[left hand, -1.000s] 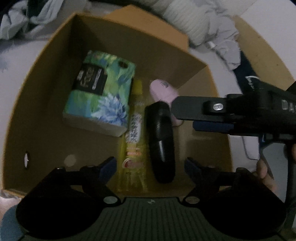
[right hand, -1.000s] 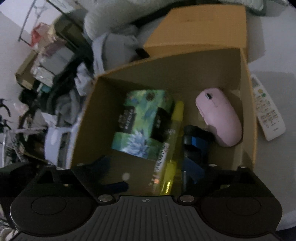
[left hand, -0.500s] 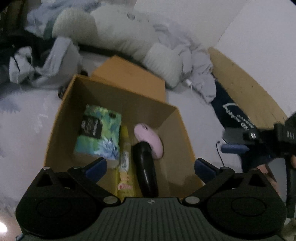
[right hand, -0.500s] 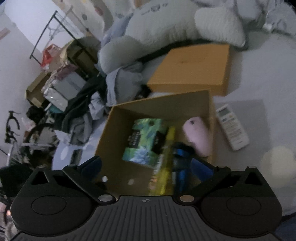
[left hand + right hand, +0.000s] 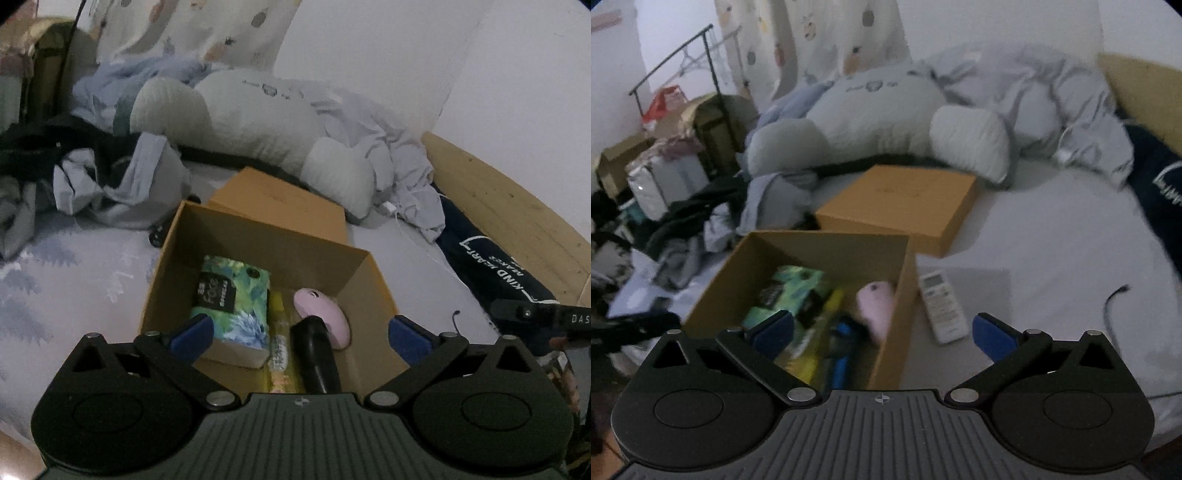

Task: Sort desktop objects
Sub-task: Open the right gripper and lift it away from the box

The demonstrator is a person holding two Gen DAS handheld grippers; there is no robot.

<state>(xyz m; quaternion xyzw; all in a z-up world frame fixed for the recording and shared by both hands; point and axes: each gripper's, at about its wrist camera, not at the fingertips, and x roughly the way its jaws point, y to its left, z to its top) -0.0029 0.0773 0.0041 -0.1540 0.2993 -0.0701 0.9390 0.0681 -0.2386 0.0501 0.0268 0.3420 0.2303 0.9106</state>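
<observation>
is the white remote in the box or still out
Out. The white remote lies on the bed sheet just right of the cardboard box, outside its wall.

— Any writing you can make out?
— On the dark blue fabric (image 5: 495, 273) by the wooden bed frame, white letters read "KIND HEART", with a second line beneath that seems to say "MAKES".
— Anything on the other tool (image 5: 543, 317)?
— "DAS" in pale letters on its black arm, cut off at the picture's edge.
— And in the box?
— The green floral tissue pack (image 5: 236, 295) has a black label; it looks like "Face", but the small print is too blurred. The remote control (image 5: 942, 306) is unreadable.
</observation>
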